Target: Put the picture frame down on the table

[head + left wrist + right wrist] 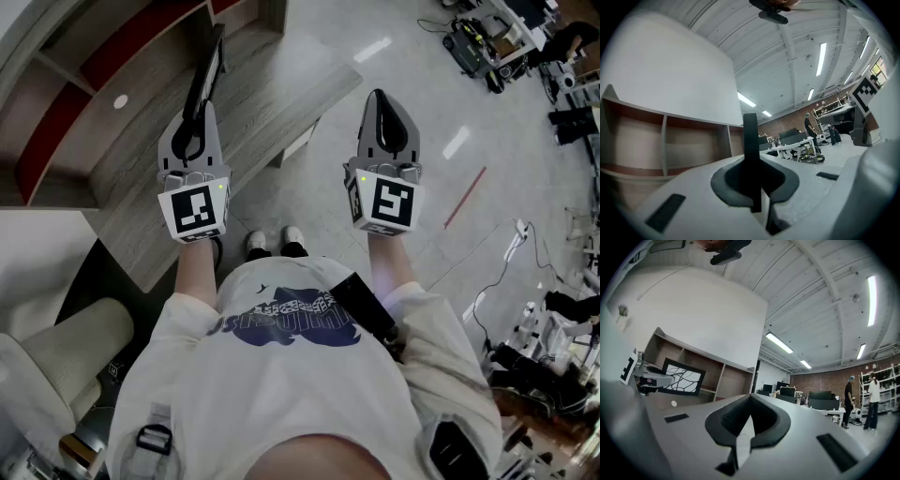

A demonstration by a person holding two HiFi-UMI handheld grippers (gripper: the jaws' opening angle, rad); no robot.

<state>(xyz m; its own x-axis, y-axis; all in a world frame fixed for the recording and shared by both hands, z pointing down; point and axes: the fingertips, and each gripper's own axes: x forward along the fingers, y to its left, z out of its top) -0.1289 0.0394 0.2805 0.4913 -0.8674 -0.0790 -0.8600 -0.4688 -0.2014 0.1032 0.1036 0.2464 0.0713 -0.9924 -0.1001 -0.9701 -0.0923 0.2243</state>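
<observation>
Head view: left gripper (197, 122) is clamping picture frame (208, 70) on edge, long axis running forward above table's (281, 94) near edge; right gripper (379, 98) is hanging closed, empty, beyond table's corner.

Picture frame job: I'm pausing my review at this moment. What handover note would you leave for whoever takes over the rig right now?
Left gripper: jaws shut on the picture frame, holding it by one edge so it stands on edge over the table.
Right gripper: jaws shut, empty, out over the floor beside the table.
Done: the frame is in hand and over the tabletop, in front of the shelves.
Left: the frame is not yet lying down. Lower it, lay it on the table, open the left jaws and withdraw.
</observation>
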